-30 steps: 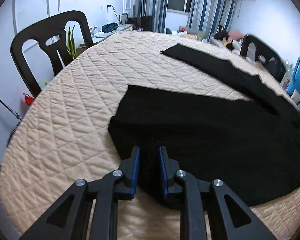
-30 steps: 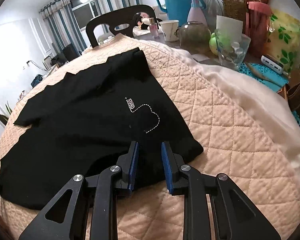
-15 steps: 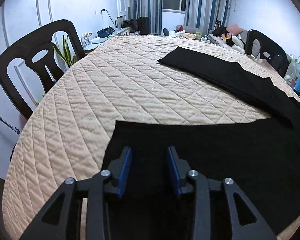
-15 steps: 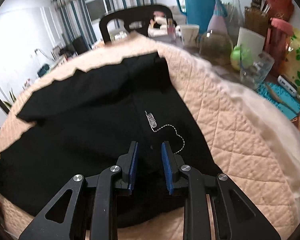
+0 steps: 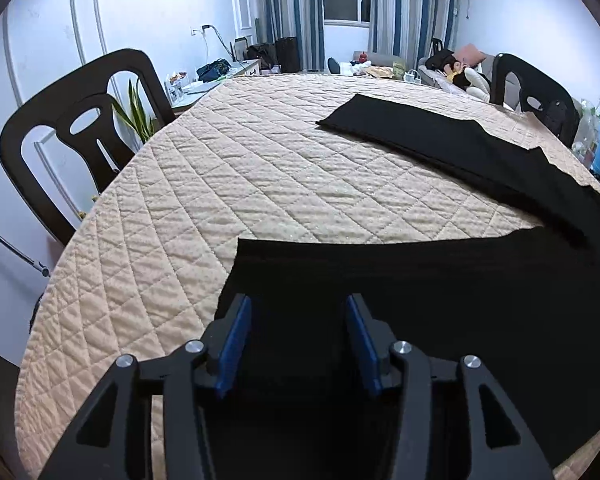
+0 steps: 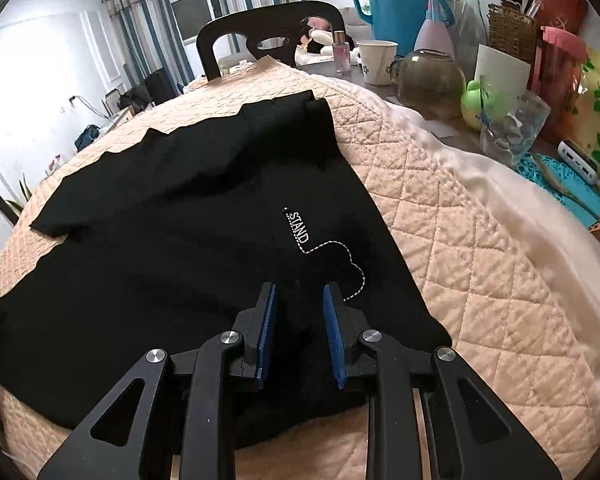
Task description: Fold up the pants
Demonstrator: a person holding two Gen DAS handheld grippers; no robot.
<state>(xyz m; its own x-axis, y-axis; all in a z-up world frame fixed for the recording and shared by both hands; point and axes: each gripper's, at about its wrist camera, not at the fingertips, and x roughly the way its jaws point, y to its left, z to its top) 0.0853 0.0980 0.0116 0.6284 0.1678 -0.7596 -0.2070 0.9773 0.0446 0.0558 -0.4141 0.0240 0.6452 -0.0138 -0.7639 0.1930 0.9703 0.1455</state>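
On the quilted desk (image 5: pixel 260 168) the black pants (image 6: pixel 172 248) lay spread flat, the waist end with its stitched "STAND" lettering (image 6: pixel 298 229) nearest the right gripper (image 6: pixel 300 336), and one leg (image 5: pixel 440 140) stretched away across the far side in the left wrist view. The left gripper (image 5: pixel 298 344) hovered over the near leg with its blue pads set wide apart, nothing between them. The right gripper's pads stood at a narrower gap, also apart; whether any fabric sat between them could not be told, black against black.

The likeliest trouble from here was a poor pinch: a gripper closing on the top layer alone would let the under layer drag, and the fold would come out skewed. A gripper driven too low might also catch the quilt with the cloth and pull it up with the pants. The pants' near edge lay close to the desk's rim, so a careless tug could slide the fabric over it.

Beside the quilt, on the right, stood a crowd of containers: a tall blue jug (image 6: pixel 384 4), a paper cup (image 6: pixel 376 62), a round glass pot (image 6: pixel 430 80) of murky contents, a clear bottle (image 6: pixel 470 20), and a glass tumbler (image 6: pixel 512 128) holding small pale pieces. A wide sweep of the right gripper could knock these over.
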